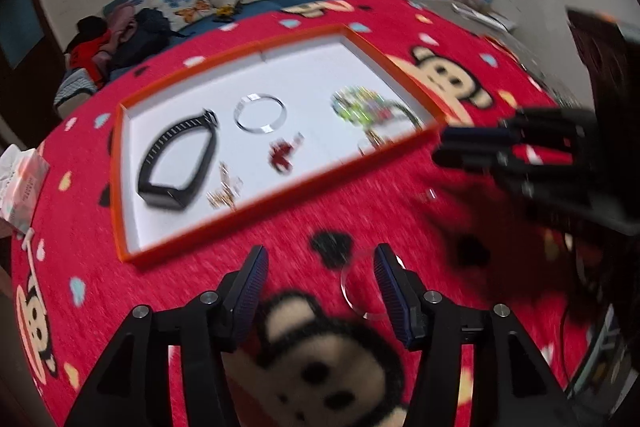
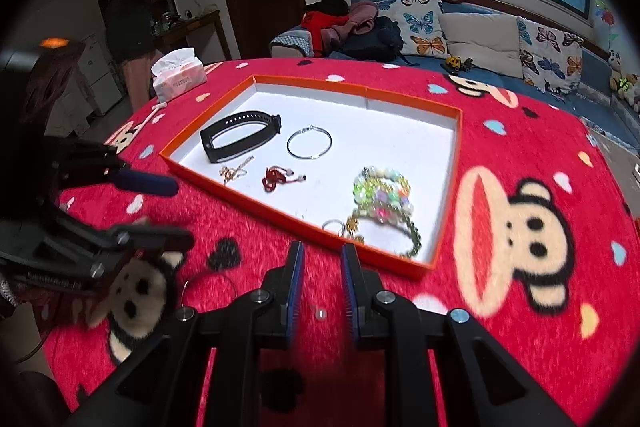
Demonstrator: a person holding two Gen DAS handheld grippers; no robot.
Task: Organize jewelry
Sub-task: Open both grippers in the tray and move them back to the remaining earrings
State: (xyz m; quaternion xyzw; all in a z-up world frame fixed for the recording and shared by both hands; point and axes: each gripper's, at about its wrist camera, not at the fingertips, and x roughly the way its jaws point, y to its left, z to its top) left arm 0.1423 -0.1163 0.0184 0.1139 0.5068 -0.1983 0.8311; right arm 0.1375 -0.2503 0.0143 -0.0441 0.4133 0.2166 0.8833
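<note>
Left tongs (image 1: 320, 281) hang half open over a thin clear bangle (image 1: 362, 289) on the red monkey-print counter (image 1: 280, 227); right tongs (image 2: 321, 275), nearly closed, grip nothing beside the orange-rimmed white tray (image 2: 400, 147).

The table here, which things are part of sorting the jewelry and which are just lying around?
Job:
orange tray
black band
silver bangle
beaded bracelets
red charm
thin hoop on the cloth by the left gripper

Lying about:
tissue pack
sofa cushions
</note>
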